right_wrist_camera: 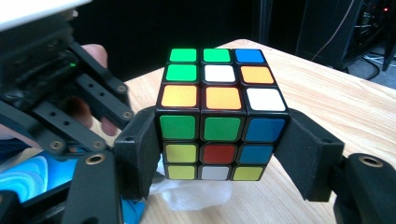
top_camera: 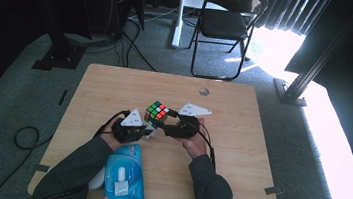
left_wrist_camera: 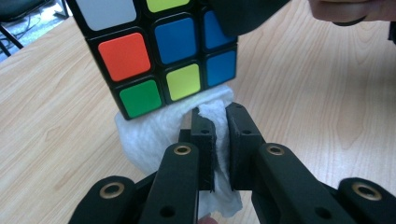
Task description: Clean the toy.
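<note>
We find a light wooden table [top_camera: 115, 92] standing on grey carpet, with a small round hole [top_camera: 204, 91] near the middle of its far edge. Directly on it at the near edge, left of centre, lies a blue pack of wipes [top_camera: 124, 176] with a white lid, its near end reaching the table's edge. Near the centre a crumpled white wipe [left_wrist_camera: 154, 133] rests on the wood under the colour cube [top_camera: 156, 113]; whether the cube presses on it we cannot tell.
</note>
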`<state>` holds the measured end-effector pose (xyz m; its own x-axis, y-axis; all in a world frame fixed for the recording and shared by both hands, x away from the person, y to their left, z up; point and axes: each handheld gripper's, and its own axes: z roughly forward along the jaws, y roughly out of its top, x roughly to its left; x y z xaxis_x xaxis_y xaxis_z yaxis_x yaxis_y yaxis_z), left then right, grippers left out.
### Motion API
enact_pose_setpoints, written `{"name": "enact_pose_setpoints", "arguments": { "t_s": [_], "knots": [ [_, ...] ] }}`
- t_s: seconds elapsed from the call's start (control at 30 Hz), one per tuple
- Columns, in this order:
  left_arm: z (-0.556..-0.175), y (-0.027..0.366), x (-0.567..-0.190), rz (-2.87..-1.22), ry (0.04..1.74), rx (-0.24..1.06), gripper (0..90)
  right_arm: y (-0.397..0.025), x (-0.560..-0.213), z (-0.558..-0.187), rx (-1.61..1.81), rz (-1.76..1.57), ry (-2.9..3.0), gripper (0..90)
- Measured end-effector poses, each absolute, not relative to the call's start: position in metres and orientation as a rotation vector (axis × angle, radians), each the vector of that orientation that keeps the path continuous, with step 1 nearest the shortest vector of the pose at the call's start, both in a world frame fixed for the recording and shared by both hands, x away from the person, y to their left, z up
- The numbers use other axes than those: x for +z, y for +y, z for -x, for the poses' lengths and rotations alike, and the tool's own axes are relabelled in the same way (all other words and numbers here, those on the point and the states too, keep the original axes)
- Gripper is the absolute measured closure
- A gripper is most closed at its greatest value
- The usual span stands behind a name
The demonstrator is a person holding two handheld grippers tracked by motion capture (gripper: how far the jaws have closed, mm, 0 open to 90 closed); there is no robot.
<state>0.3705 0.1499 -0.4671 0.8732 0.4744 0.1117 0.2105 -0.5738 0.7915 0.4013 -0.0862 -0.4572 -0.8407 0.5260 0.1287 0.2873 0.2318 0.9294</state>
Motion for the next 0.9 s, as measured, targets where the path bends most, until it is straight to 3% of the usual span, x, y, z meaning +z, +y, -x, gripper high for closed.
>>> {"name": "enact_pose_setpoints", "arguments": {
  "t_s": [0.9],
  "knots": [
    [-0.370,0.168,-0.437,-2.052,0.513,0.439,83.4,-0.082,-0.476,-0.398,1.544,-0.750,2.373,34.6]
  ]
}}
